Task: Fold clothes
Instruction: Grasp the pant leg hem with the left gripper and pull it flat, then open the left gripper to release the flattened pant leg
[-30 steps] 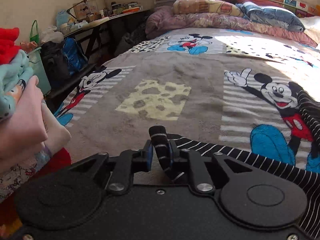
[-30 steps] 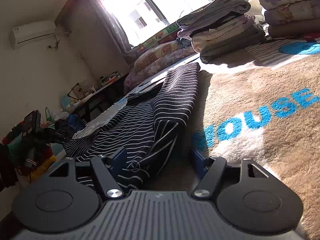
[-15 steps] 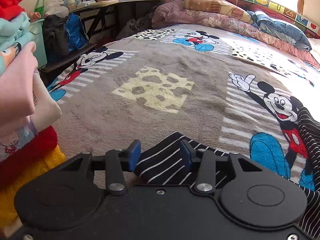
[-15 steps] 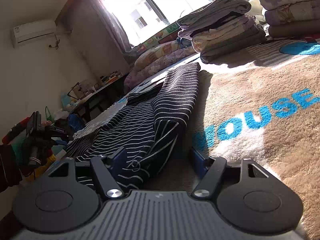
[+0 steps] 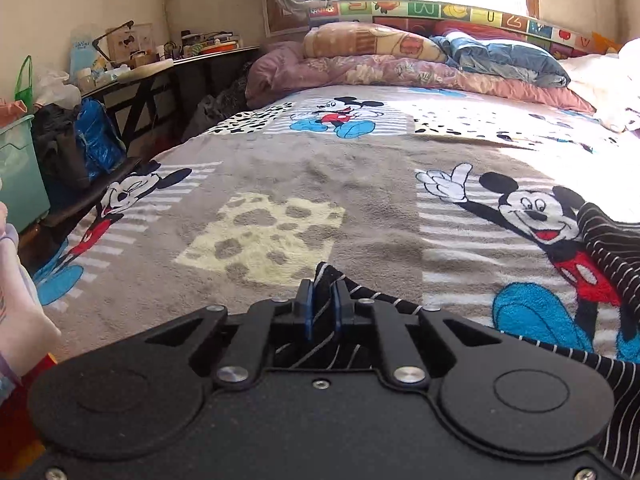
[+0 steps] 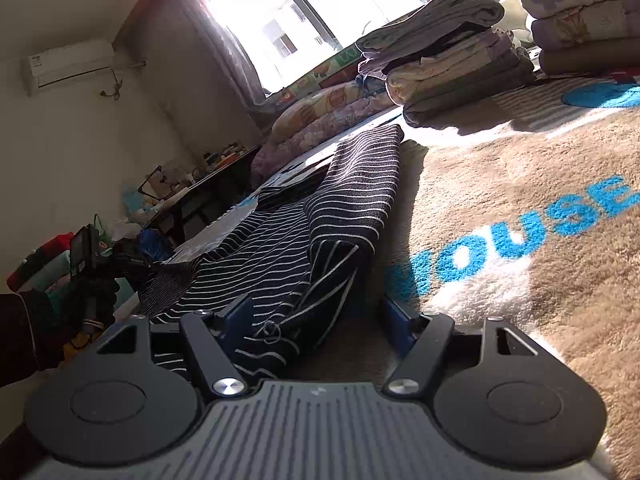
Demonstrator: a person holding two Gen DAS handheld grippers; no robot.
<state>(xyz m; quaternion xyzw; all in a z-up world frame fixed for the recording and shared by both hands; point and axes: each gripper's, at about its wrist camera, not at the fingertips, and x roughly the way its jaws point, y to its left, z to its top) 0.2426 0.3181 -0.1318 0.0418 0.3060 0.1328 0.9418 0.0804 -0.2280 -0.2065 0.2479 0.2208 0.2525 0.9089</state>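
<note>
Left wrist view, far left: a stack of folded clothes at the frame edge, pale fabric over red. Behind it a teal bin, a blue bag and a cluttered dark tabletop against the wall.

Centre: my left tongs are pinched together on a bunched edge of the striped garment, black with thin white lines. A small tuft of the cloth pokes up past the blue pads. From the clamp the garment runs right and low across the Mickey Mouse blanket that covers the bed. Pillows and rolled quilts lie at the head of the bed under the window.

Right wrist view, left edge: a dark sleeve, and beyond it my left tongs seen from outside, gripping the far end of the cloth. The striped garment lies lengthwise on the blanket, partly folded over itself.

My right tongs stand wide apart, low on the blanket. The near hem of the garment sits between the 2 blue pads, touching the left one only; nothing is clamped.

Right: 2 stacks of folded laundry on the bed, well apart from the garment.
</note>
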